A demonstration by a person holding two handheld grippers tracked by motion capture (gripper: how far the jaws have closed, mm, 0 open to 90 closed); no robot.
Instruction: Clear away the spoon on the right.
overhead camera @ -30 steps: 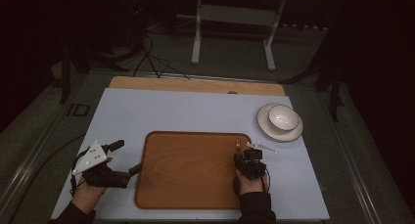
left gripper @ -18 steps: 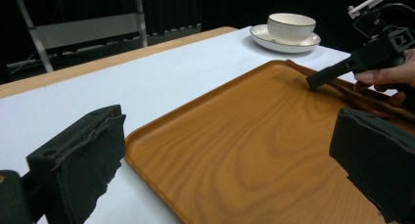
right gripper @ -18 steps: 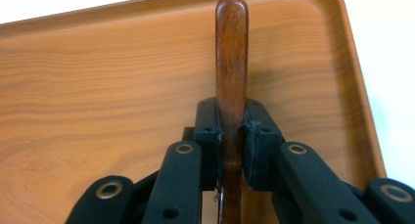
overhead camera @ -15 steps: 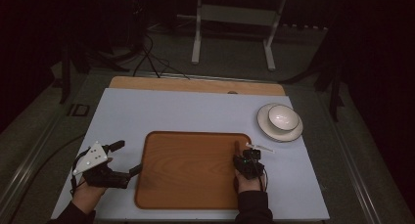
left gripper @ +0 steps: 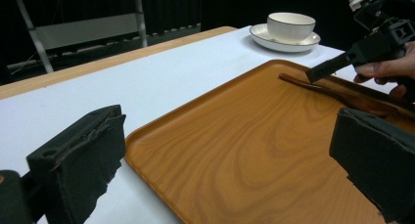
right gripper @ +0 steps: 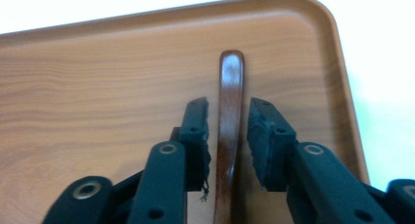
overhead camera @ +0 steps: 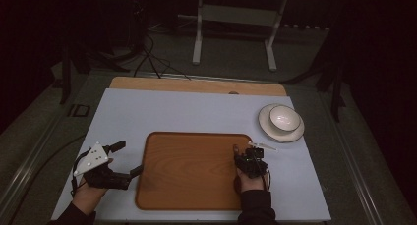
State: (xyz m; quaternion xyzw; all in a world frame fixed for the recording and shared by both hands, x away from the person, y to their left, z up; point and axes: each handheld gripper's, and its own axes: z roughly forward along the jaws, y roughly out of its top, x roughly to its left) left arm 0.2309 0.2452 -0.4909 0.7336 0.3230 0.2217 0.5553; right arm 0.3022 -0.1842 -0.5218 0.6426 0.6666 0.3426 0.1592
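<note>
A dark wooden spoon (right gripper: 230, 82) lies on the brown wooden tray (overhead camera: 187, 171) near its right rim, handle pointing away from me. My right gripper (right gripper: 227, 106) straddles the handle. Its jaws have just been opening, and the pads stand a little off the wood on both sides. In the high view the right gripper (overhead camera: 246, 157) sits at the tray's right edge. My left gripper (overhead camera: 129, 157) rests on the table at the tray's left edge, wide open with nothing between its jaws. The left gripper view looks across the tray (left gripper: 244, 136) to the spoon (left gripper: 333, 89) and the right gripper (left gripper: 323, 70).
A white bowl (overhead camera: 285, 118) stands on a white plate (overhead camera: 268, 129) at the table's back right, beyond the tray. The table top is pale blue with a wooden strip (overhead camera: 196, 85) along its far edge. A metal stand (overhead camera: 231, 18) is on the floor behind.
</note>
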